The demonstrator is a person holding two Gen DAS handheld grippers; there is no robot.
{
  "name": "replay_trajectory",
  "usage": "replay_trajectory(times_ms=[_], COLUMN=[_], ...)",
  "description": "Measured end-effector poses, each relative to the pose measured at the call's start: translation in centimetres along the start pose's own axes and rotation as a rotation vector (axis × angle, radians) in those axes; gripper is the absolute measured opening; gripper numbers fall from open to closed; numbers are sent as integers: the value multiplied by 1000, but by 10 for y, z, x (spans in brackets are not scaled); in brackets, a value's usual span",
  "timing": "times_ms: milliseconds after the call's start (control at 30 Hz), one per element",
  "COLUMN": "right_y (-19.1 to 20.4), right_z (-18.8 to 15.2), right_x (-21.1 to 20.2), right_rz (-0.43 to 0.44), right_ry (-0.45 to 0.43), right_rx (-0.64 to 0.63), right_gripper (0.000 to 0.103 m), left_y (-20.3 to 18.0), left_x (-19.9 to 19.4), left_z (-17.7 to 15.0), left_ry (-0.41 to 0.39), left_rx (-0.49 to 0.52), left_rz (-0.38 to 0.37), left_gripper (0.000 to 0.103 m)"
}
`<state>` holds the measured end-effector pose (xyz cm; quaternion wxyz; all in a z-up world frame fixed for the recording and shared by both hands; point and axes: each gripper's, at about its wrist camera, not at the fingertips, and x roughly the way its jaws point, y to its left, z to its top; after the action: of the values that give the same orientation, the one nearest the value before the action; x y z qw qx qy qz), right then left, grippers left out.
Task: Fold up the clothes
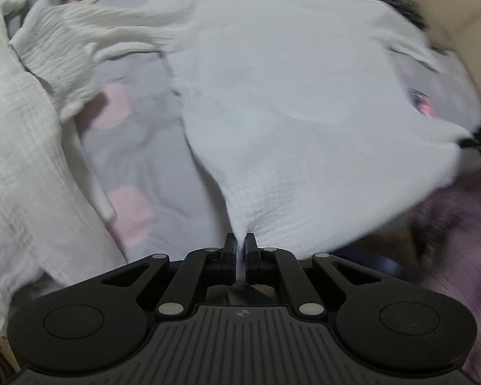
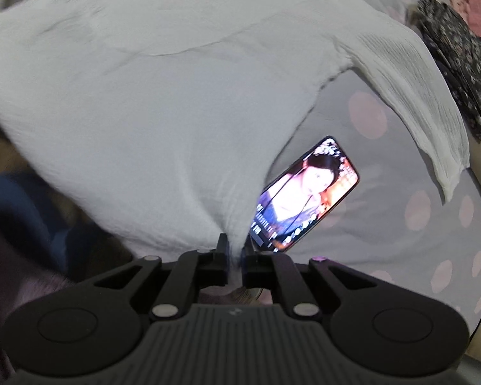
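Note:
A white crinkled top (image 1: 272,96) lies spread over a grey bedsheet with pink dots (image 1: 138,147). My left gripper (image 1: 239,243) is shut on the near hem of the top, which rises in a pinched fold between the pads. In the right wrist view the same white top (image 2: 144,96) fills the frame, and my right gripper (image 2: 235,247) is shut on another corner of its hem. One ribbed sleeve (image 2: 417,102) trails off to the right; the other sleeve (image 1: 67,57) lies to the left. The right gripper's tip (image 1: 474,142) shows at the cloth's far right corner.
A phone (image 2: 308,195) with a lit screen lies on the dotted sheet (image 2: 400,224) just right of my right gripper. Another white garment (image 1: 16,160) lies at the left. A dark flowered cloth (image 2: 458,64) sits at the far right. Purple fabric (image 1: 465,240) lies near right.

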<state>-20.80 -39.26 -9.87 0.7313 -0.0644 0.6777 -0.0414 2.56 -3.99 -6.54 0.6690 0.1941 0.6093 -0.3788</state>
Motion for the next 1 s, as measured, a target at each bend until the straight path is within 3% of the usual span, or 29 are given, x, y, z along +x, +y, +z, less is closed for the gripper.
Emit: replay_trajectory(times_ms=[333,500,533,600,633,800,1000], right_y=[-27,-37,-36,-35,-35,-32,2], right_z=[49,68,70,71,70,66,53], right_x=[31,45,47,48,47,28,17], right_rz=[-114,-130,-132,-118,-125,-116,-46], right_ry=[-123,-151,-147,-153,-164,-240,-300], right_rx=[182,243,240,179,163,98,-88], right_gripper=[8,10,10,24,25,28,28], left_y=[39,31,28,15,8,-33,-79], left_x=[43,35,32,24,20,25,48], left_z=[54,60,60,54,52,30,3], left_ry=[-215,-298,-304,-310,-313,-300,-268], left_rx=[-249,-207,-179,-80,-29,286,592], left_rz=[54,91,100,123,134,237,239], left_gripper=[3,11,16,17,19,29,29])
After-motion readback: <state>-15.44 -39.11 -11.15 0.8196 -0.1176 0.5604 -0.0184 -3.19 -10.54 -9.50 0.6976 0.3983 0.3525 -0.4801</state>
